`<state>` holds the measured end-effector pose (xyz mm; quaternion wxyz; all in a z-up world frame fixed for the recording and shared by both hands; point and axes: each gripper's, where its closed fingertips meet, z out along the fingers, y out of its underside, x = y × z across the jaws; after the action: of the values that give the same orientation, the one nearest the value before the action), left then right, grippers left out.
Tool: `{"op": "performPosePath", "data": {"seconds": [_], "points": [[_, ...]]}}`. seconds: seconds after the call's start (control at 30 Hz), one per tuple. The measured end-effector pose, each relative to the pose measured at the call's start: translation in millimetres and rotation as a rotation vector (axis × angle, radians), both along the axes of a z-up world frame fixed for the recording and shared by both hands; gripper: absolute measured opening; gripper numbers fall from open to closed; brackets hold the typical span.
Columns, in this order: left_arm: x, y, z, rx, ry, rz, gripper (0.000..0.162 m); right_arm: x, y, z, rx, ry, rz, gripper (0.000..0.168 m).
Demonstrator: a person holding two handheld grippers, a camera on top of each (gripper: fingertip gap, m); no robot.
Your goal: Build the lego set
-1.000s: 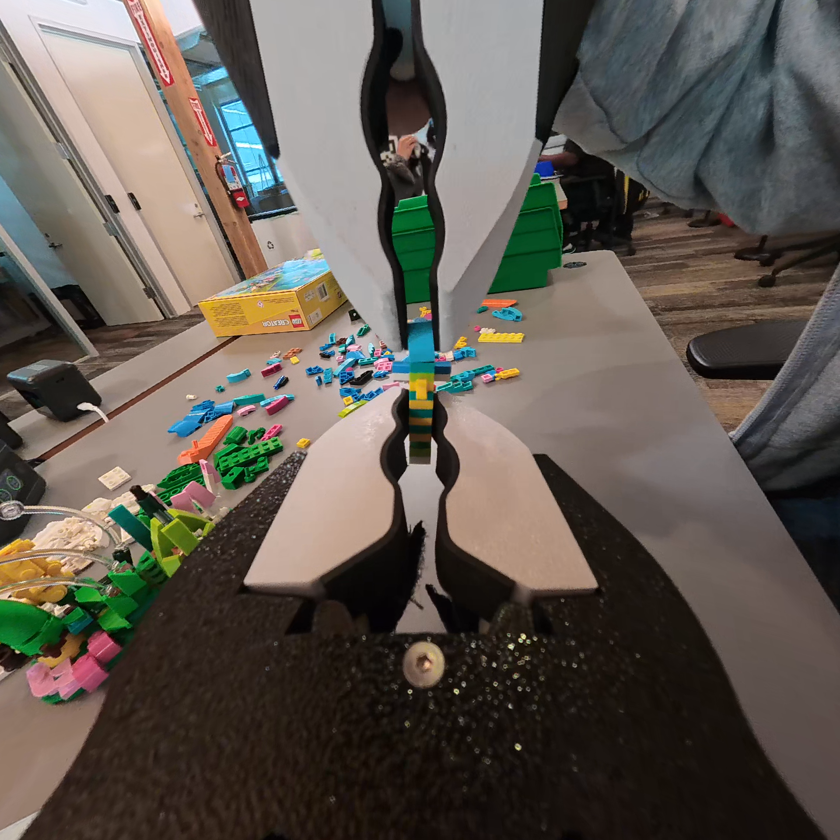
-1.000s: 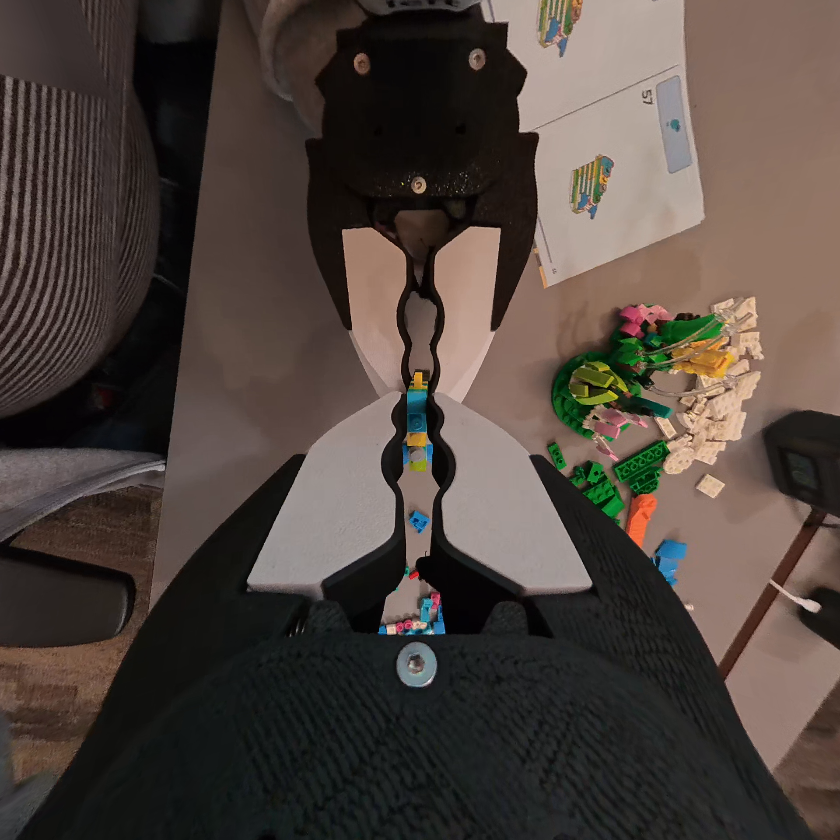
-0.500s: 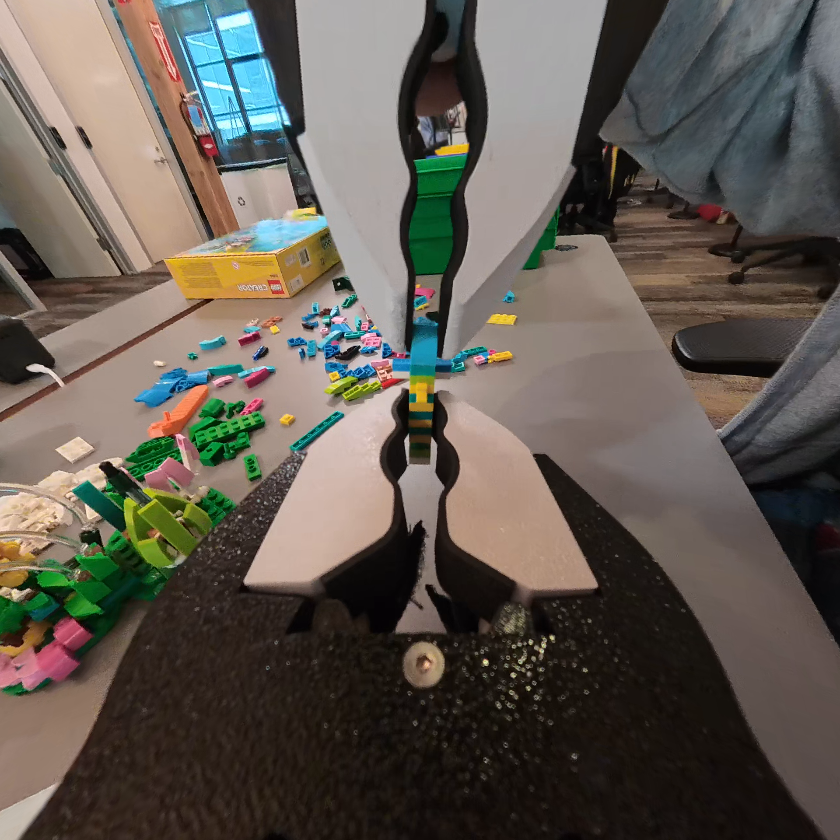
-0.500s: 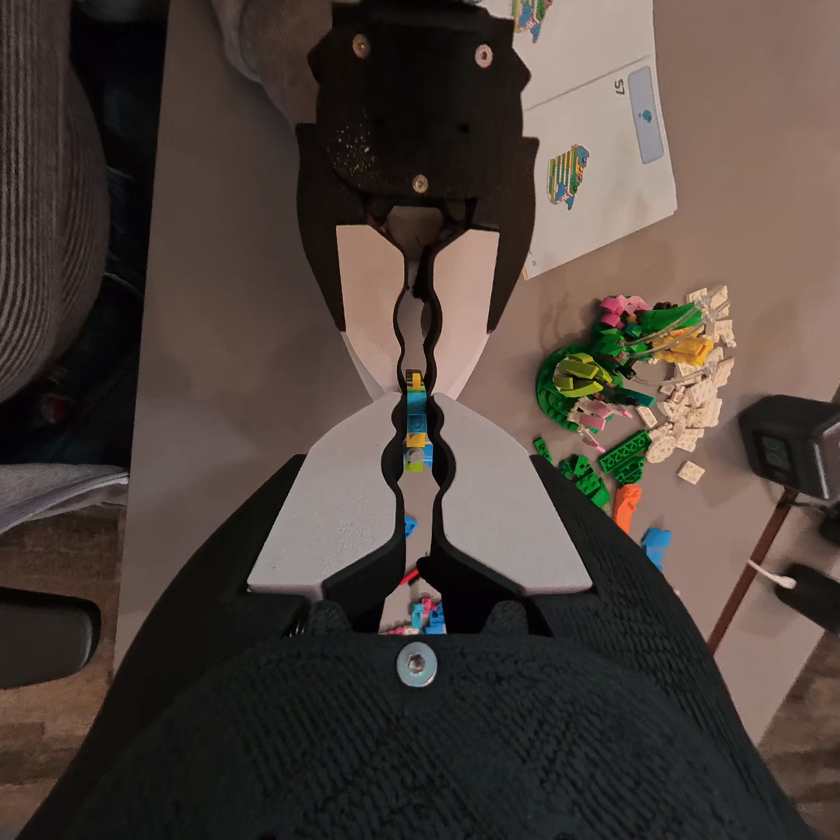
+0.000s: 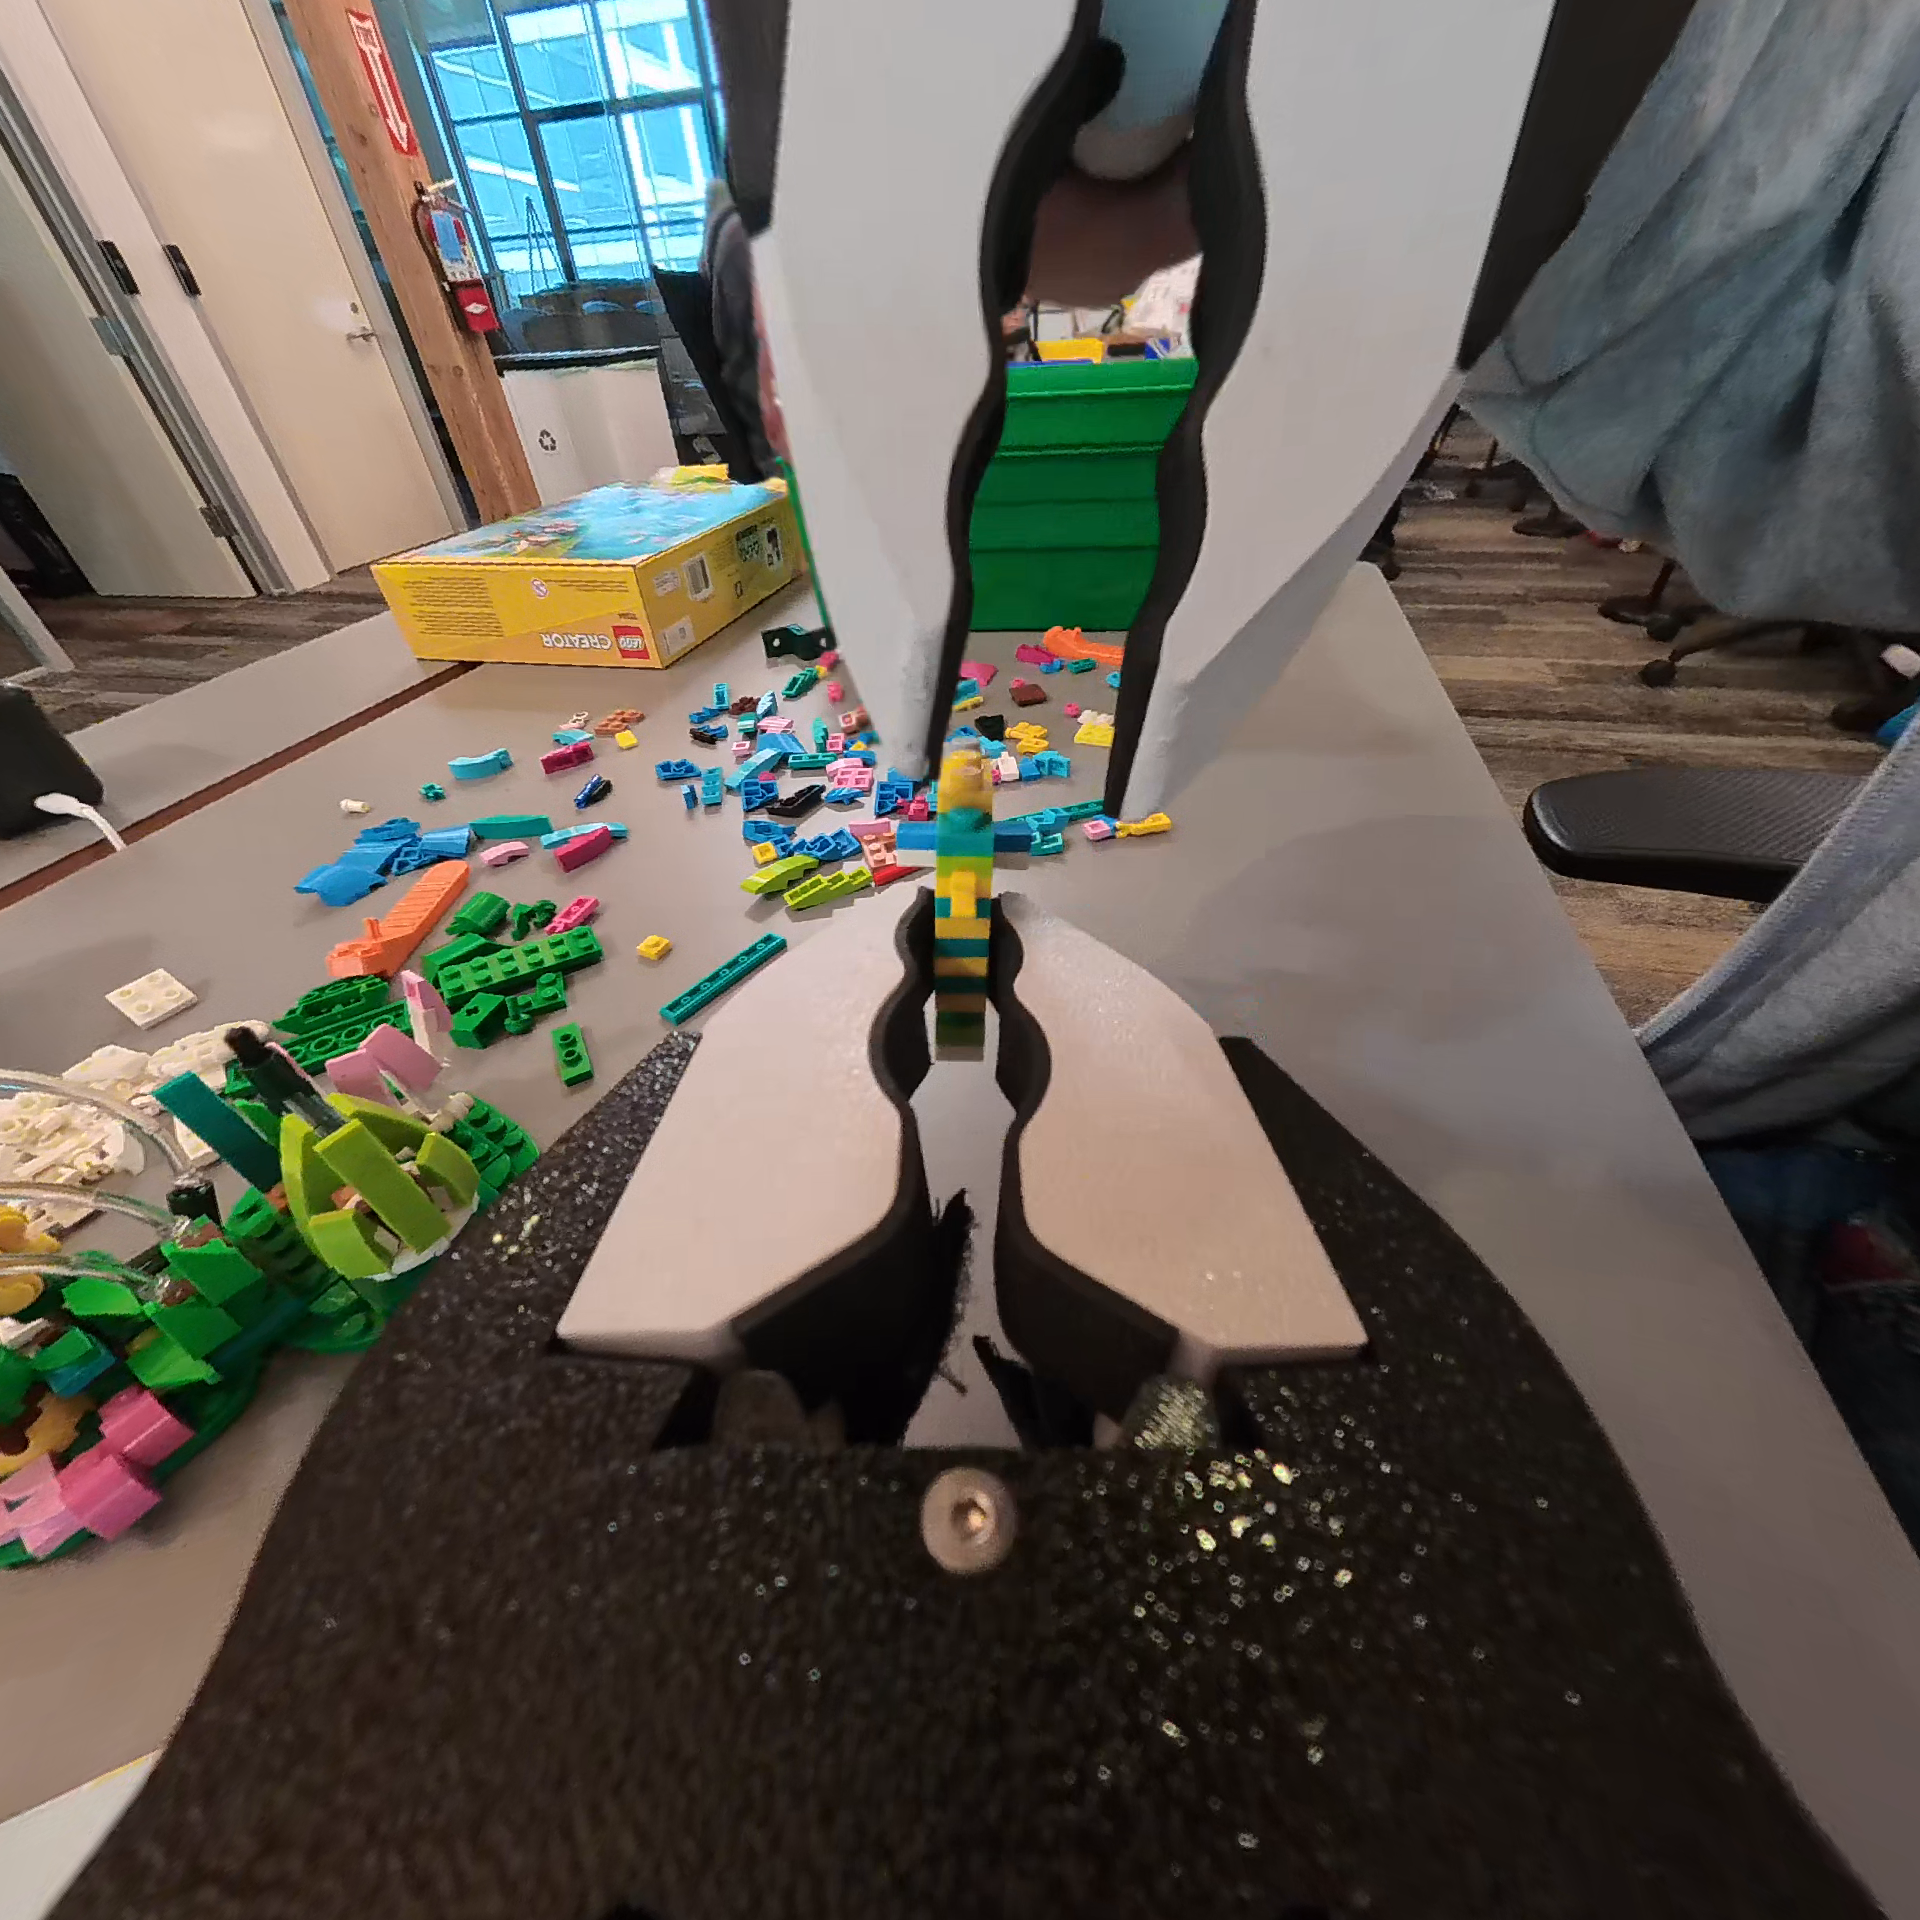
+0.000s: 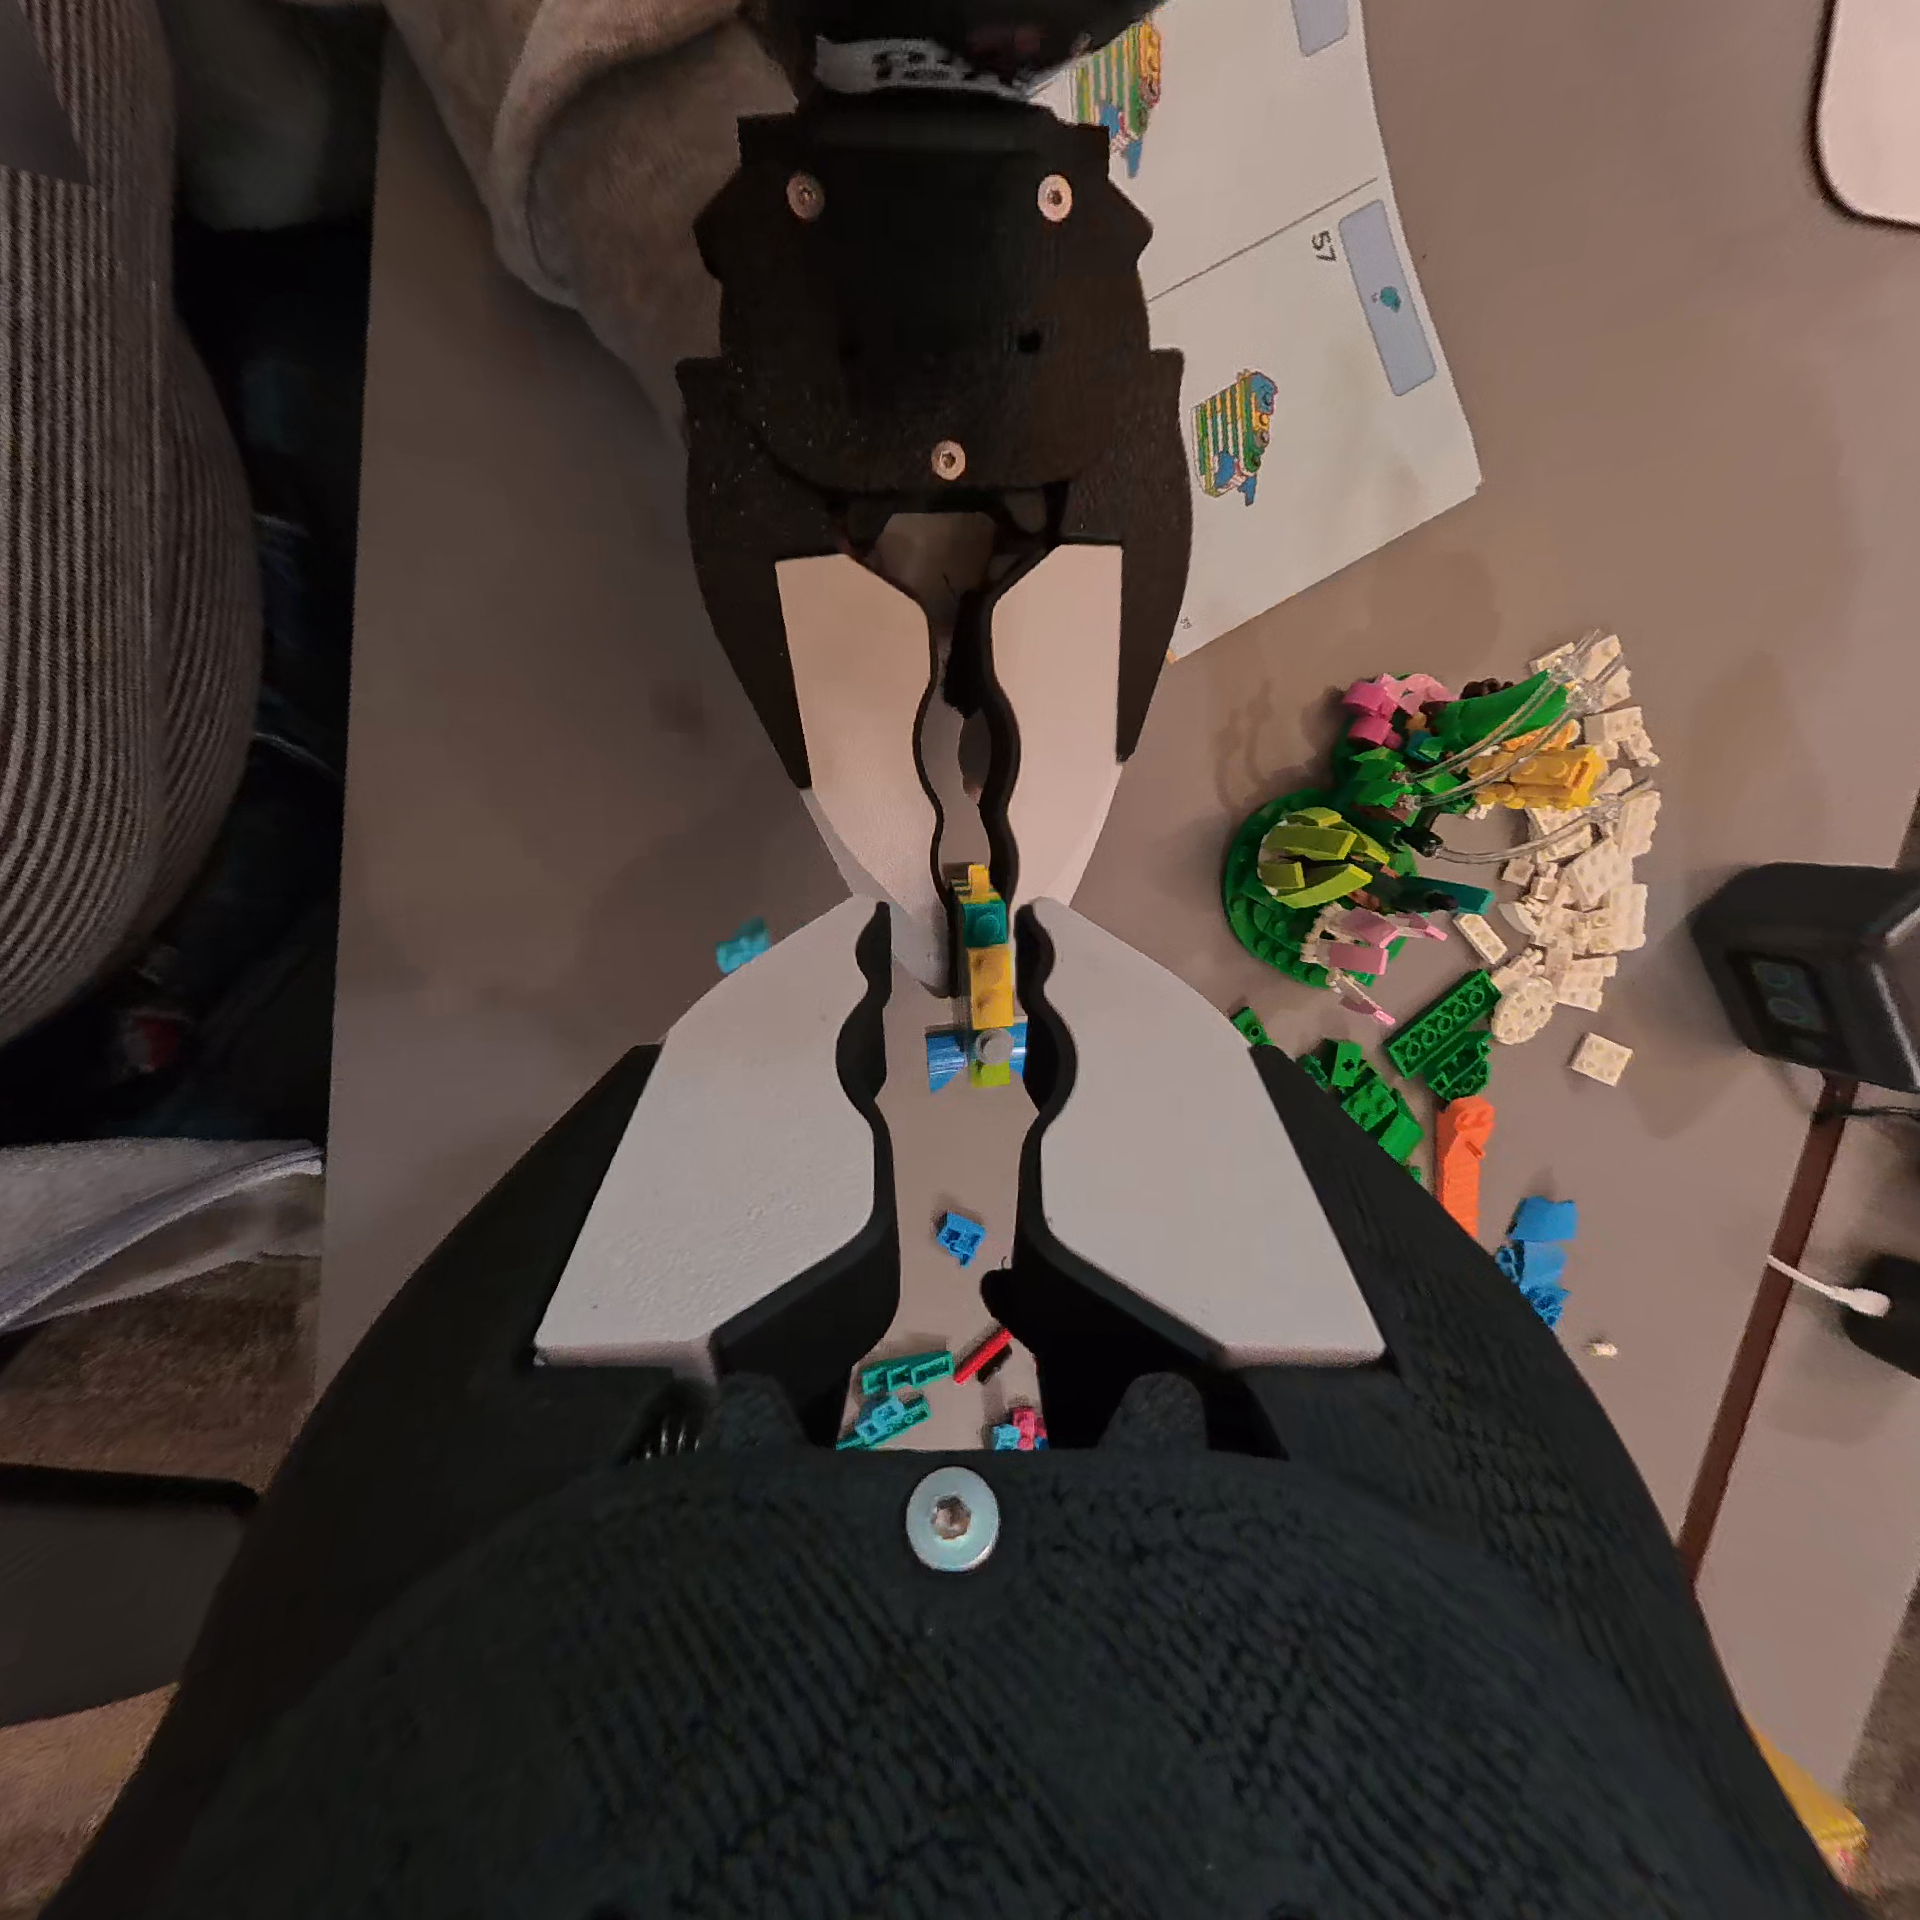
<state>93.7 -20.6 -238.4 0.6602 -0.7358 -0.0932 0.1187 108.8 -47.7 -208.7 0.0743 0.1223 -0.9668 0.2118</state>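
The left gripper (image 5: 958, 914) is pinching the brick stack (image 5: 960, 940); the right gripper (image 6: 951, 935) is gaping around it, seemingly untouching. Loose bricks (image 5: 790, 790) are crowding the table (image 5: 1299, 935) behind.

Yellow, teal and green striped brick stack (image 5: 958, 935) (blue wings); yellow box (image 5: 592, 587); green bins (image 5: 1075, 499); grey table (image 5: 1299, 935).

A narrow stack of bricks (image 5: 958, 935), banded yellow, teal and green with blue side wings, was held upright above the grey table (image 5: 1299, 935); loose bricks (image 5: 790, 769) were scattered behind.
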Motion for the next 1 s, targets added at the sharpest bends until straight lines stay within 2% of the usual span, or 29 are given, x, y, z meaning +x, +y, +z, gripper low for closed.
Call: {"op": "performPosePath", "data": {"seconds": [0.1, 0.23, 0.33, 0.43, 0.57, 0.67, 0.77, 1.0], "points": [[-2.0, -1.0, 0.2, 0.003, -0.004, 0.013, 0.008, -3.3, 4.8, -2.5, -0.002, 0.023, -0.016, 0.021], [-16.8, -10.3, 1.6, 0.012, 0.010, 0.117, 0.008, -5.6, 12.8, 6.3, -0.076, 0.076, -0.073, 0.021], [-23.0, -15.7, 4.4, 0.038, 0.008, 0.160, 0.008, -0.3, 33.0, 4.0, -0.108, 0.101, -0.150, 0.021], [-23.6, -16.1, 5.6, 0.041, 0.027, 0.170, 0.008, 12.6, 62.5, -18.3, -0.082, 0.043, -0.245, 0.021], [-21.4, -14.2, 5.4, 0.032, 0.051, 0.164, 0.008, 47.0, 92.6, -64.3, -0.035, -0.159, -0.370, 0.019], [-20.4, -13.4, 5.7, 0.033, 0.056, 0.158, 0.008, 62.9, 112.9, -91.9, 0.009, -0.198, -0.445, 0.019], [-19.1, -12.7, 6.0, 0.036, 0.058, 0.152, 0.008, 74.4, 114.3, -104.7, -0.038, -0.263, -0.523, 0.018], [-13.3, -8.9, 5.7, 0.031, 0.065, 0.120, 0.008, 68.8, 112.2, -110.0, -0.137, -0.200, -0.594, 0.017]]}}
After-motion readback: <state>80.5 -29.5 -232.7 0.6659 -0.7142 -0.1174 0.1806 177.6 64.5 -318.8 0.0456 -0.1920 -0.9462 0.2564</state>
